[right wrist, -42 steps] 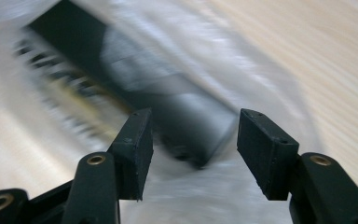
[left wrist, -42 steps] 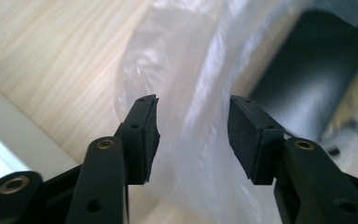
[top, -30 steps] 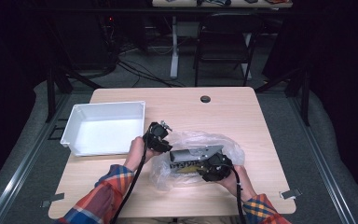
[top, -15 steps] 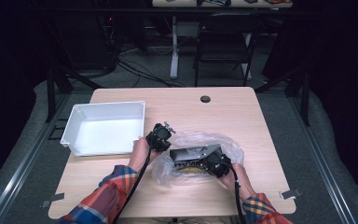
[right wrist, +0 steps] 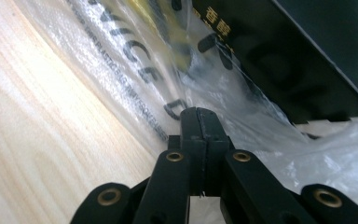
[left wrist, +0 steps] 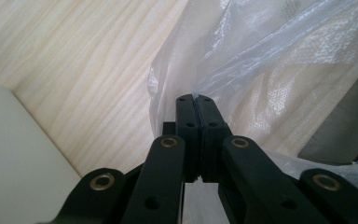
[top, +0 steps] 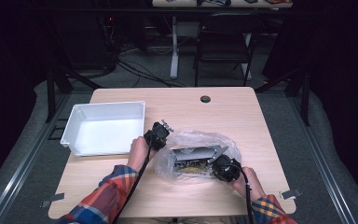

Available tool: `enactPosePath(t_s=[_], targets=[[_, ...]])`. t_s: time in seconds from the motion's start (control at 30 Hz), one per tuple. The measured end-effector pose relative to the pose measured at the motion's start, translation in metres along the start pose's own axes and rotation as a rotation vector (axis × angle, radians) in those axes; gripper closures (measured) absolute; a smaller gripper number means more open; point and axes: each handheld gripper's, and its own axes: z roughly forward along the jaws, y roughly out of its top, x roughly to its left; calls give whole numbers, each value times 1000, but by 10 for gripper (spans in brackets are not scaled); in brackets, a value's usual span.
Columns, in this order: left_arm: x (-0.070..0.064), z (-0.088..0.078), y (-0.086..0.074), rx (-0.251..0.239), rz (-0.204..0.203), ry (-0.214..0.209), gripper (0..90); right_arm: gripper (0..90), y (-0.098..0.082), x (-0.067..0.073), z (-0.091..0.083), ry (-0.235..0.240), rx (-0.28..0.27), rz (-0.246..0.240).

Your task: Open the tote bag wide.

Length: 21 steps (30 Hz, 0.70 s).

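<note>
A clear plastic bag (top: 198,140) lies on the wooden table (top: 242,116) with a dark grey box (top: 196,154) and something yellow and black inside. My left gripper (top: 164,143) is at the bag's left edge. In the left gripper view it (left wrist: 196,98) is shut, with the bag's film (left wrist: 242,51) pinched at its tips. My right gripper (top: 218,164) is at the bag's near right side. In the right gripper view it (right wrist: 196,112) is shut on the printed film (right wrist: 135,79), with the dark box (right wrist: 298,51) just beyond.
A white empty tray (top: 74,126) stands on the table to the left, close to my left hand. A round cable hole (top: 205,99) is at the far edge. A folding chair (top: 223,46) and desk legs stand beyond the table.
My right gripper has shifted a little to the right along the bag's near side. The left gripper has stayed at the bag's left edge.
</note>
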Motion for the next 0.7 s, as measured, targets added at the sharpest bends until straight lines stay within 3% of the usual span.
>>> enactPosePath(t_s=[0.1,0.13,0.17,0.23,0.3,0.4,0.47,0.57,0.63,0.7], targets=[[2,-6,1,-11,-11,-20,706,727,5,-3,-15,73,-91,12],[4,-10,1,-18,-14,-36,620,700,8,-3,-24,70,-145,22],[4,-13,1,-22,-14,-31,612,671,11,-4,-31,62,-184,35],[6,-22,2,-36,-14,-47,530,613,15,-8,-44,3,-237,54],[8,-33,2,-47,-12,-50,466,570,17,-16,-53,-119,-266,97],[8,-48,1,-72,-6,-63,418,565,16,-36,-55,-215,-243,190],[5,-59,0,-88,4,-81,399,591,13,-48,-50,-218,-201,230],[-9,-74,-3,-95,58,-142,400,674,9,-60,-41,-197,-168,276],[-22,-78,-7,-65,104,-171,408,744,8,-64,-37,-190,-149,284],[-29,-76,-13,-15,153,-160,433,806,7,-67,-32,-195,-141,289]])
